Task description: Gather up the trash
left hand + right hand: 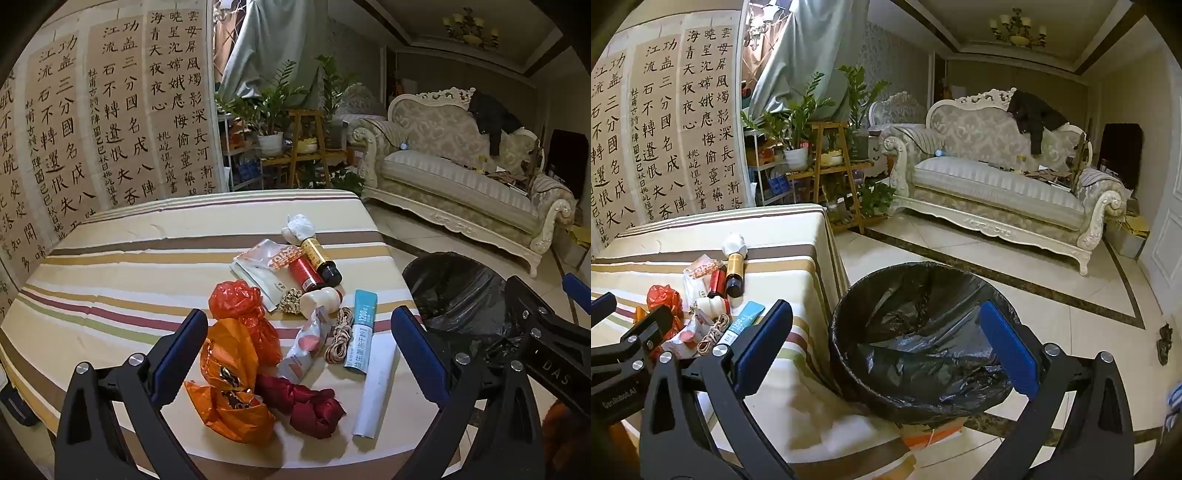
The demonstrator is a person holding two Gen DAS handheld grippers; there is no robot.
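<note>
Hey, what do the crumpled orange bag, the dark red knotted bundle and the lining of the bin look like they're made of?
The crumpled orange bag: thin plastic film, by its sharp glossy creases. The dark red knotted bundle: probably satin-like cloth, with a soft sheen and rounded folds, though shiny plastic isn't ruled out. The black bin liner: thin glossy plastic, wrinkled and folded over the rim.

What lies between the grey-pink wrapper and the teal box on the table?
A coil of twine lies between the grey-pink wrapper and the teal box; the left wrist view shows it best.
</note>
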